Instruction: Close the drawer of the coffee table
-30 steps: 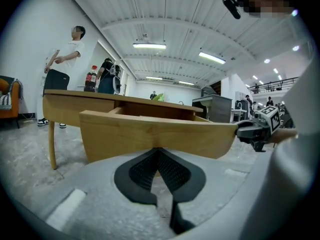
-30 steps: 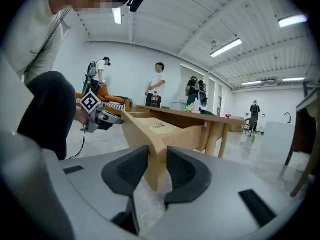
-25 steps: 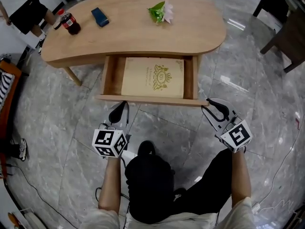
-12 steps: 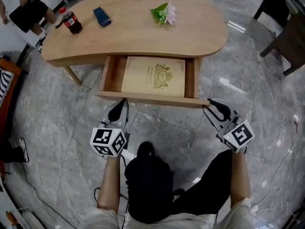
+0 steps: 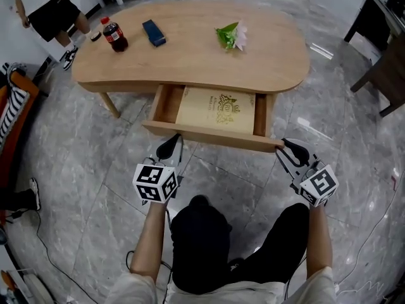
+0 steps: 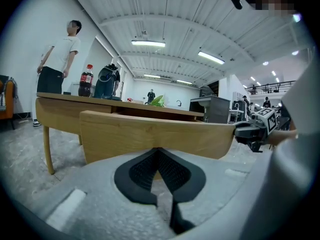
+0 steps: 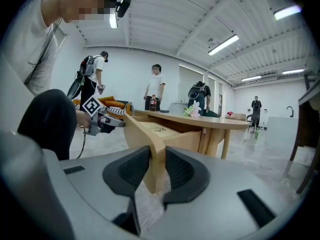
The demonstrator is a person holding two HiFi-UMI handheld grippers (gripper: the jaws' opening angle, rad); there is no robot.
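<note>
seen from above, a kidney-shaped wooden counter point(image 5: 190, 49) stands on a grey marble floor point(image 5: 95, 170) at 12 o'clock from the person. its drawer point(image 5: 209, 137) is pulled well out toward 6 o'clock, and a tan booklet point(image 5: 218, 109) with a gold crest lies flat inside, filling most of the drawer bottom.

the left tongs point(image 5: 169, 145) sit at 7 o'clock from the drawer, with the tips just at the lower edge of the front board, left of its middle. in the left gripper view the two dark pads are pressed together into a point with nothing between them. whether the tips touch the board cannot be told.

the right tongs point(image 5: 289, 144) are at the 4 o'clock corner of the drawer. in the right gripper view the end of the front board stands between the two pads, one pad on each face, pinching it.

on the counter top, a cola bottle point(image 5: 115, 35) with a red cap stands upright toward the 10 o'clock end. a flat blue object point(image 5: 154, 32) lies just to its 3 o'clock side. a bunch of green leaves with a pale flower point(image 5: 232, 35) lies near 1 o'clock. a person in dark shorts point(image 5: 54, 11) stands on the floor beyond the 10 o'clock end of the counter.
</note>
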